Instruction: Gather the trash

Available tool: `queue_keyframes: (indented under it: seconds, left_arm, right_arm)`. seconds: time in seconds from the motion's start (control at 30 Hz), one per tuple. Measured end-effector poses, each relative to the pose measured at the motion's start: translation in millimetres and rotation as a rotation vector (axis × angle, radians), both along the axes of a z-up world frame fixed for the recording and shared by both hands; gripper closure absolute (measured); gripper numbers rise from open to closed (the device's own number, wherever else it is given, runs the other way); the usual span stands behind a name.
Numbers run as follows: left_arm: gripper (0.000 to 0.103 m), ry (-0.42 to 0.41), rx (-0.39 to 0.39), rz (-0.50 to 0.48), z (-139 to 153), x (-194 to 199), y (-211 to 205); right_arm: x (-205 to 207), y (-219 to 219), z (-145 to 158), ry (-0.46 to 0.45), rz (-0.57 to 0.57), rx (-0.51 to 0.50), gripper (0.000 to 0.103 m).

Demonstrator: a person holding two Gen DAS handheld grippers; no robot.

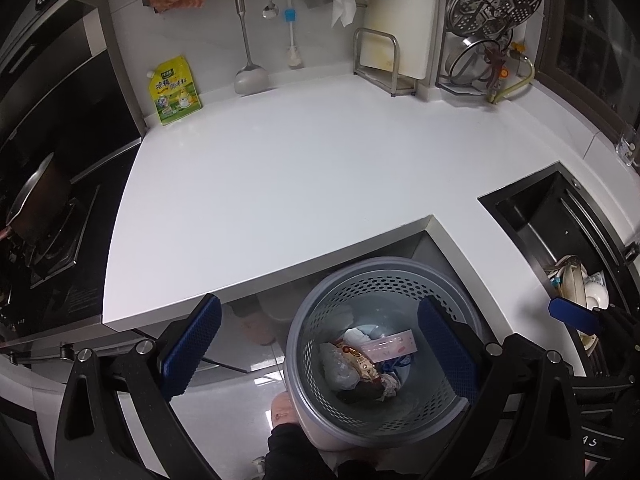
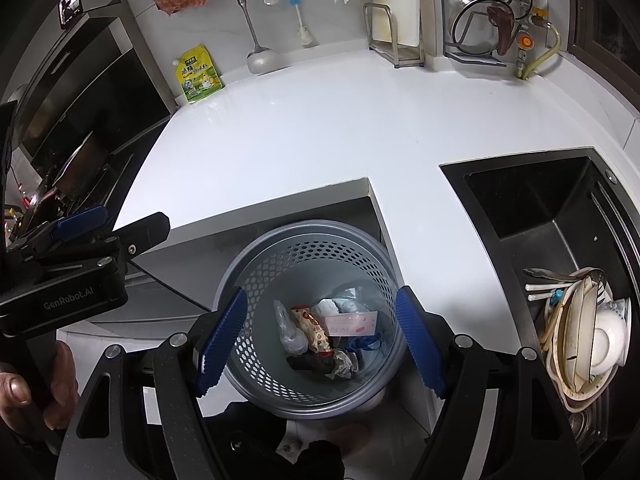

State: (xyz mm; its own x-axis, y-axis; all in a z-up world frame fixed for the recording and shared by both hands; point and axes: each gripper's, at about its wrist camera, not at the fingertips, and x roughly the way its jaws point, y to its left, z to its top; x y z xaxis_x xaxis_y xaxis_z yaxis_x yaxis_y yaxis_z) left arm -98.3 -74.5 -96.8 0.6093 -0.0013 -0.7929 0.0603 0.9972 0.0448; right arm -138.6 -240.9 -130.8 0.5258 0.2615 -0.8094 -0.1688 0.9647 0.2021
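A grey perforated waste bin stands on the floor below the counter's notch; it also shows in the right wrist view. Inside lie several pieces of trash: a red snack wrapper, a pink slip, clear plastic and crumpled paper. My left gripper is open and empty above the bin. My right gripper is open and empty over the bin's mouth. The right gripper's blue tip shows in the left view; the left gripper's body shows in the right view.
White counter with a yellow seasoning pouch at the back left. Stove with a pan at left. Black sink holding dirty dishes at right. Utensils, a cutting board and a rack along the back wall.
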Motion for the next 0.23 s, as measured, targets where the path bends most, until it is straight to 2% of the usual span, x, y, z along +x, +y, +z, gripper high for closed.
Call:
queue_keyframes:
  seconds: [0.23]
  left_arm:
    - [0.006,0.013,-0.003,0.003,-2.8,2.4,0.9]
  right_arm:
    - [-0.1,-0.1,0.1,-0.001,0.0,0.0,0.03]
